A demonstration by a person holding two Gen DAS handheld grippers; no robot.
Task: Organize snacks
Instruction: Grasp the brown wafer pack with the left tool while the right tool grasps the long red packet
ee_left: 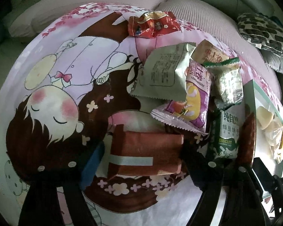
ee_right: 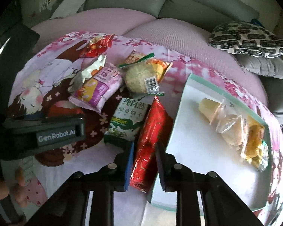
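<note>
The right tool [ee_right: 144,166] clamps nearly closed on a long red packet [ee_right: 149,141], just left of the white tray [ee_right: 188,131]. The left tool [ee_left: 141,162] straddles a brown packet [ee_left: 145,152], half open, pads close beside it. Ahead lies a snack pile [ee_left: 188,94].

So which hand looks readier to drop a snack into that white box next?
Probably the right: the right gripper already pinches the red packet beside the white box. The left gripper only straddles the brown packet, farther away.
</note>
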